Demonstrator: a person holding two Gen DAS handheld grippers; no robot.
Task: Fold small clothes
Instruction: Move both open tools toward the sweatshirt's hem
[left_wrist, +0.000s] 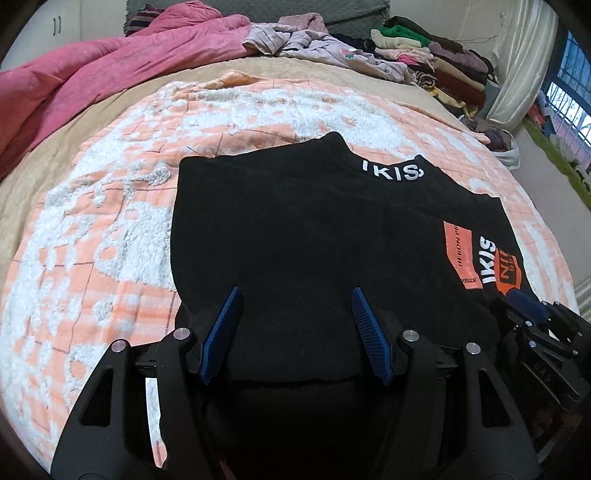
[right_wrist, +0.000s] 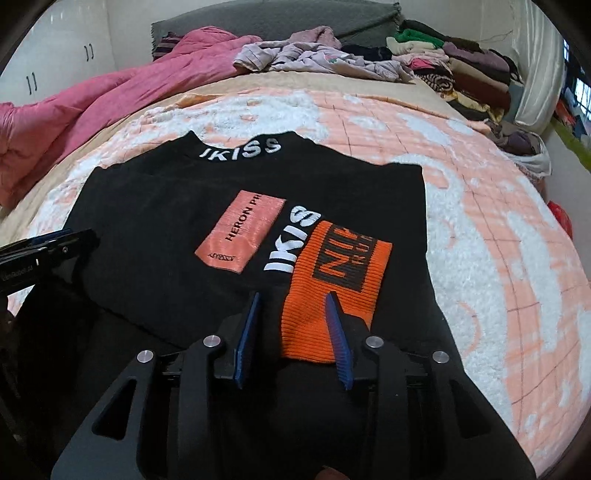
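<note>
A small black top (left_wrist: 295, 221) with white "IKISS" lettering and orange patches lies flat on the bed, collar away from me; it also shows in the right wrist view (right_wrist: 155, 236). My left gripper (left_wrist: 295, 295) is open over the garment's near left part, nothing between its blue pads. My right gripper (right_wrist: 293, 301) is open over the near right part, straddling the edge of the ribbed orange patch (right_wrist: 332, 288). Each gripper shows at the edge of the other's view: the right (left_wrist: 532, 314), the left (right_wrist: 44, 247).
The bed has a peach and white fluffy blanket (left_wrist: 110, 229). A pink quilt (left_wrist: 92, 66) lies at the far left. A heap of loose clothes (left_wrist: 317, 40) and stacked folded clothes (left_wrist: 443, 59) sit at the far side. A window (left_wrist: 569, 88) is at right.
</note>
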